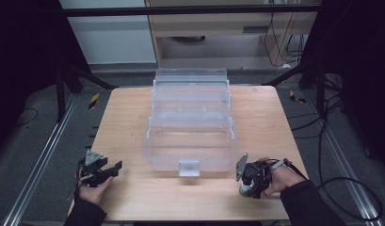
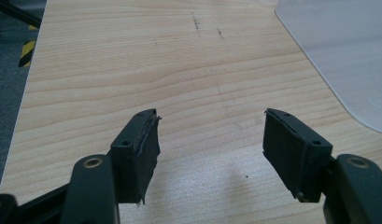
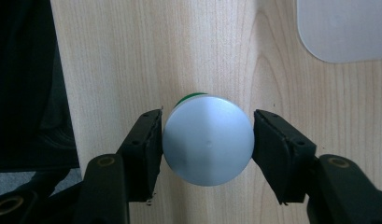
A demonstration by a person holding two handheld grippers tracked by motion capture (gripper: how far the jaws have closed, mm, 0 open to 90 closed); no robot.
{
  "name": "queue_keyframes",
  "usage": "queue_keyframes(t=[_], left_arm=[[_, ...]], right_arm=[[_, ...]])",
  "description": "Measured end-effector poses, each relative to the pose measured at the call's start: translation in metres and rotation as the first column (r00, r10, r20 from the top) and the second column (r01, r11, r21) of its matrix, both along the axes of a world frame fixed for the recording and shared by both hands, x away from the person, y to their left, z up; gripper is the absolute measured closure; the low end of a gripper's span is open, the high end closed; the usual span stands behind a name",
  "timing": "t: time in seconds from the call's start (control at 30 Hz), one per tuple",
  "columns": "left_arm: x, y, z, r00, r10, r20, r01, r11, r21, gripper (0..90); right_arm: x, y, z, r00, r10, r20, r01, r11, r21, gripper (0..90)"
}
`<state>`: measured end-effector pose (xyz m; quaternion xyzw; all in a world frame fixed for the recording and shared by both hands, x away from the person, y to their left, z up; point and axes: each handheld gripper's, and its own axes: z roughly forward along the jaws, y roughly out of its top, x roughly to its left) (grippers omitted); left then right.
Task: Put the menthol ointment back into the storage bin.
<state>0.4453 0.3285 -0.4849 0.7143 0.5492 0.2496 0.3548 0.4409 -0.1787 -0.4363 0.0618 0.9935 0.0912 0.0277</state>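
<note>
My right gripper [image 3: 207, 122] points down at the wooden table [image 1: 133, 127] near its front right edge. Its two pads touch the sides of a round silver-topped container [image 3: 207, 140] with a green body that stands upright between them. In the high view a hand holds that right gripper [image 1: 249, 187] just right of the clear plastic box [image 1: 190, 141]. At the front left, my left gripper [image 1: 114, 170] is held low over the wood. Its jaws stand wide apart in the left gripper view [image 2: 210, 122], with nothing between them.
The clear tiered box stands in the middle of the table, lid back, a small latch [image 1: 188, 167] on its front wall. One box corner [image 2: 347, 56] lies ahead and right of the left gripper. Cables and black frame legs [image 1: 63, 94] surround the table.
</note>
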Motion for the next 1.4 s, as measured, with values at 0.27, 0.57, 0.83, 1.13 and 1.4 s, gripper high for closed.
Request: queue_keyframes(t=[0.27,0.57,0.83,1.13,1.4], left_arm=[[0.0,0.0,0.0,1.0,0.001,-0.004,-0.001,1.0,0.001,35.4],[0.0,-0.002,-0.001,1.0,0.003,-0.007,-0.003,0.9999,0.01,35.3],[0.001,-0.003,-0.002,0.9999,-0.001,-0.015,0.001,0.9998,0.019,35.4],[0.001,-0.003,-0.002,0.9999,-0.007,-0.01,0.008,0.9998,0.019,35.4],[0.001,-0.003,-0.002,0.9999,-0.009,-0.012,0.01,0.9998,0.02,35.4]], right_arm=[[0.0,0.001,-0.001,0.9999,0.001,-0.012,-0.001,1.0,-0.006,49.9],[0.002,0.002,0.005,0.9999,-0.009,-0.015,0.009,1.0,-0.011,50.2],[0.001,0.0,0.022,0.9996,-0.029,-0.007,0.029,1.0,0.009,50.3],[0.003,-0.006,0.038,0.9981,-0.06,0.019,0.059,0.998,0.038,50.4],[0.004,-0.007,0.051,0.996,-0.087,0.02,0.086,0.995,0.053,50.4]])
